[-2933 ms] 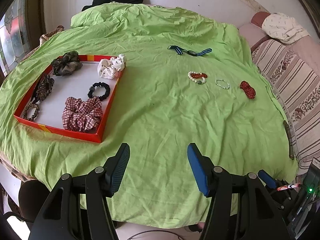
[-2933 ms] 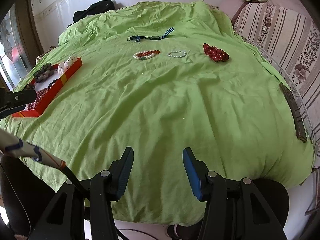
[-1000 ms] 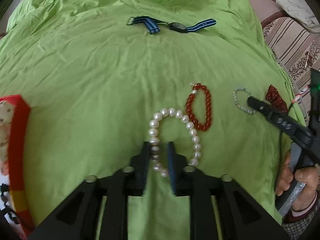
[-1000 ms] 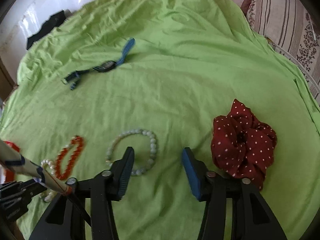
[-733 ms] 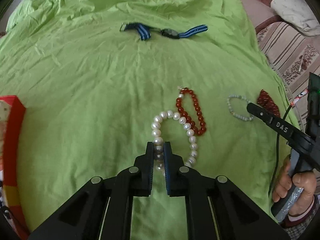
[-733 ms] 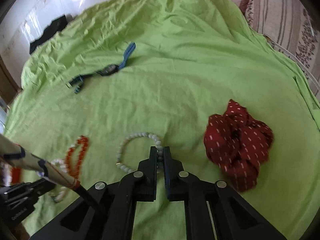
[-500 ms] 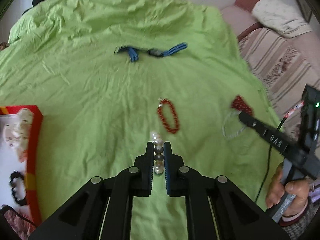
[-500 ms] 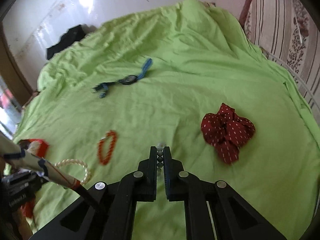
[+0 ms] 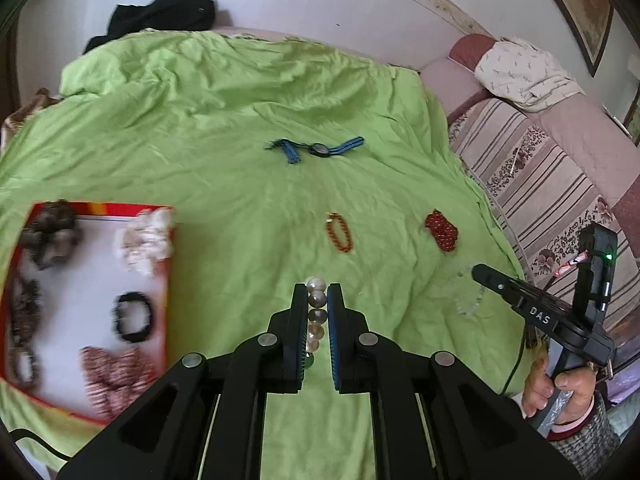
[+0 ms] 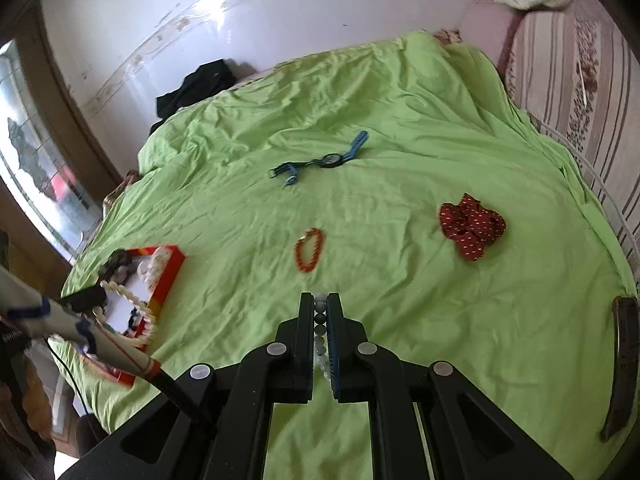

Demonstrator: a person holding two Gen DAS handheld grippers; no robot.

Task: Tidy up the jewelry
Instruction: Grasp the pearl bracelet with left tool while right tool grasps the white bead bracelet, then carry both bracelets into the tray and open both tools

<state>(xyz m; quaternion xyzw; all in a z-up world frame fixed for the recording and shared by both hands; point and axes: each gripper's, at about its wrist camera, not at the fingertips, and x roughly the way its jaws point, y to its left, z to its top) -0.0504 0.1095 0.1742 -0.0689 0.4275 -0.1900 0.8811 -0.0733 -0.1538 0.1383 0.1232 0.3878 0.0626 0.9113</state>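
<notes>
My left gripper [image 9: 316, 300] is shut on a white pearl bracelet [image 9: 315, 320] and holds it above the green sheet [image 9: 240, 200]; the bracelet also shows hanging at the left of the right wrist view [image 10: 128, 300]. My right gripper [image 10: 320, 312] is shut on a pale green bead bracelet [image 10: 320, 322], which also dangles in the left wrist view [image 9: 470, 300]. A red bead bracelet [image 9: 340, 235] [image 10: 309, 250], a blue-strap watch [image 9: 316, 149] [image 10: 326, 161] and a red dotted scrunchie [image 9: 441, 231] [image 10: 472, 226] lie on the sheet.
A red-rimmed white tray [image 9: 102, 209] [image 10: 172, 270] with several scrunchies sits at the left. A striped sofa [image 9: 540, 168] runs along the right. Black clothing [image 9: 160, 16] lies at the far edge. A dark flat object [image 10: 622, 360] lies at the sheet's right edge.
Both grippers closed on their bracelets and lifted them off the sheet, pulling back. The left gripper has swung left, bringing the tray into view.
</notes>
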